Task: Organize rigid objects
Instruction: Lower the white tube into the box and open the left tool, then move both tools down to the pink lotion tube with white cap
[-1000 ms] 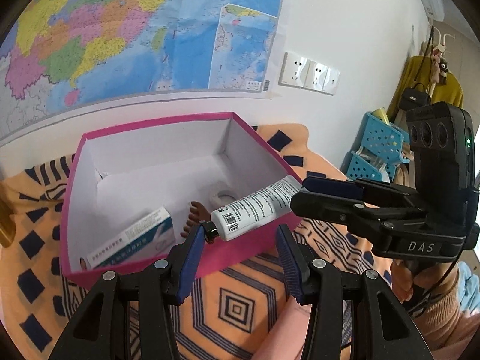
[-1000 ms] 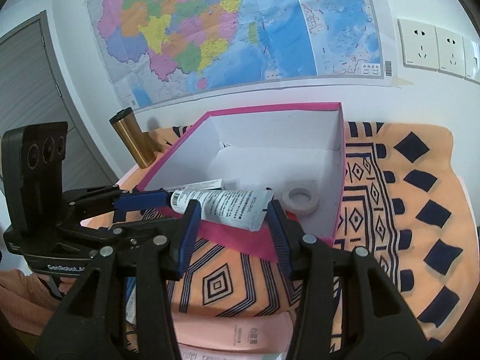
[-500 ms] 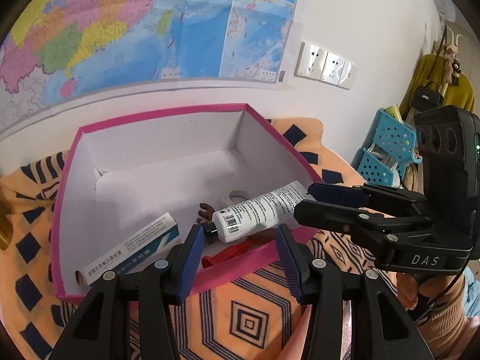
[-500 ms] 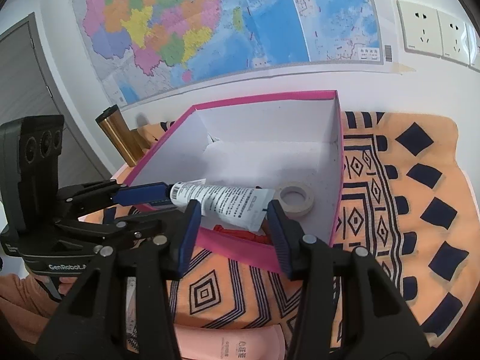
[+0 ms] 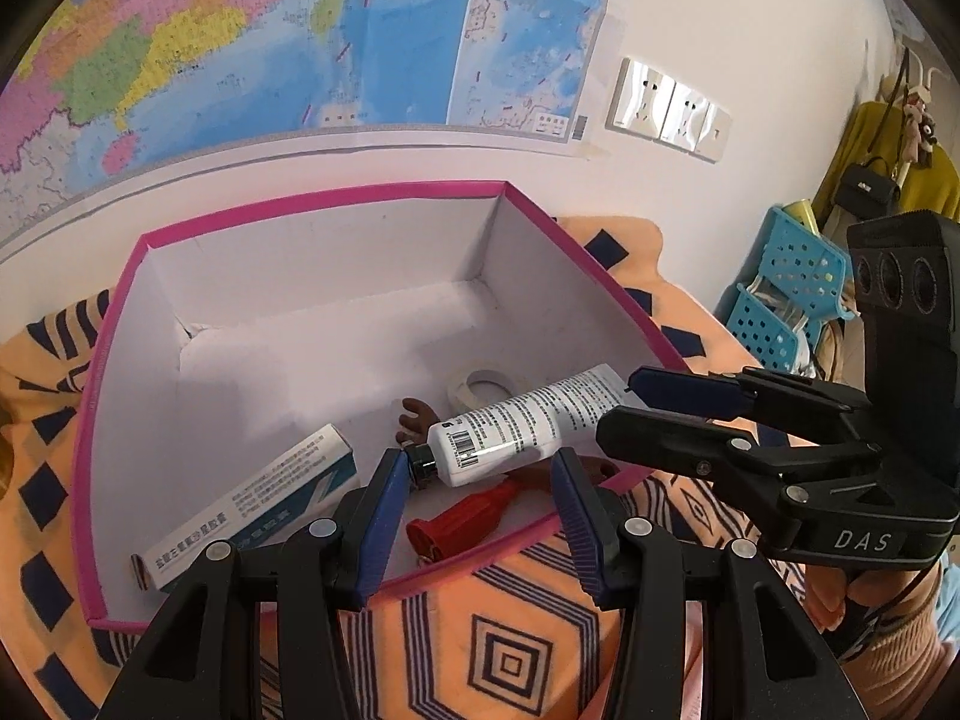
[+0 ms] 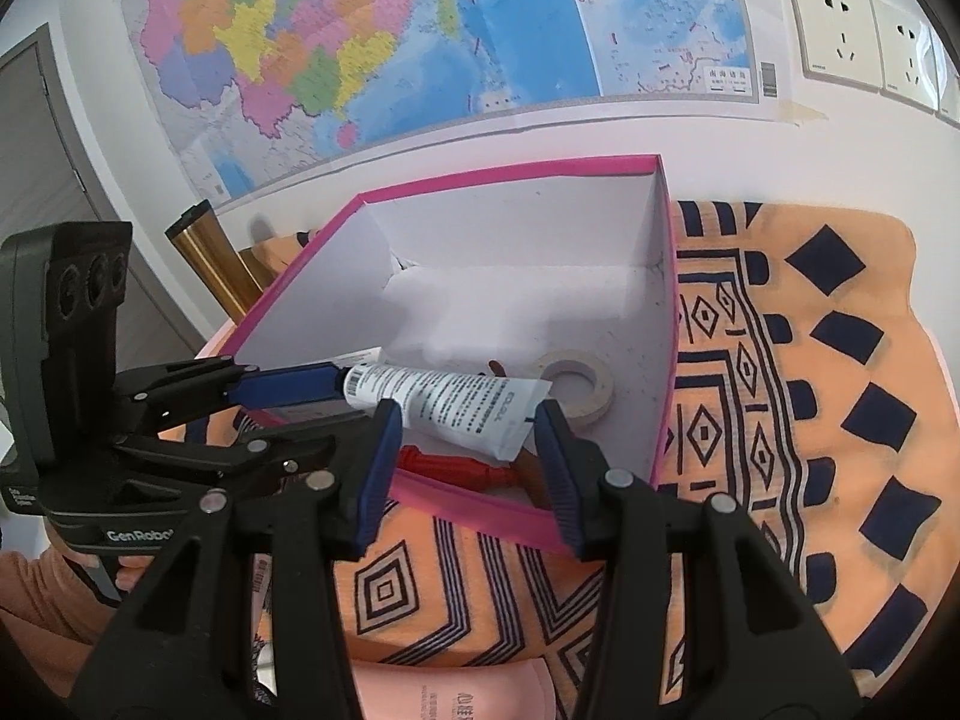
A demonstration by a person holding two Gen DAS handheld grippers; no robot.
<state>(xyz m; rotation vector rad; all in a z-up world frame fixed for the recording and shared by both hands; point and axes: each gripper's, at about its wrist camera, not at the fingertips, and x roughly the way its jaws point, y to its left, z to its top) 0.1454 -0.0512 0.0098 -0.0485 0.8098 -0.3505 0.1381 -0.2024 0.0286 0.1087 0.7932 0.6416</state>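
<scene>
1. My left gripper (image 5: 477,462) has its jaws part-way spread. The black cap of the white tube (image 5: 528,420) butts against the inner face of its left pad, and the tube body passes over the tip of the other finger.
2. My right gripper (image 6: 465,420) also has its jaws part-way spread. The tube's flat crimped end touches its right pad, and the body crosses over the left finger's tip.
3. I cannot tell whether either pair of jaws truly pinches the tube or whether it is only braced between the two tools.
4. The tube hangs above the near edge of the pink-rimmed box (image 5: 312,195), clear of the box floor, running roughly level from one gripper to the other.
5. Inside the box, a white carton (image 5: 252,510) lies near the front left corner.
6. A roll of tape (image 5: 480,387) lies flat toward the right wall. A red plastic piece (image 5: 474,510) and a brown item (image 5: 414,414) lie beneath the tube.
7. The box sits on an orange patterned cloth (image 5: 510,630) covering the surface, close to a wall with a map (image 5: 300,30).
</scene>
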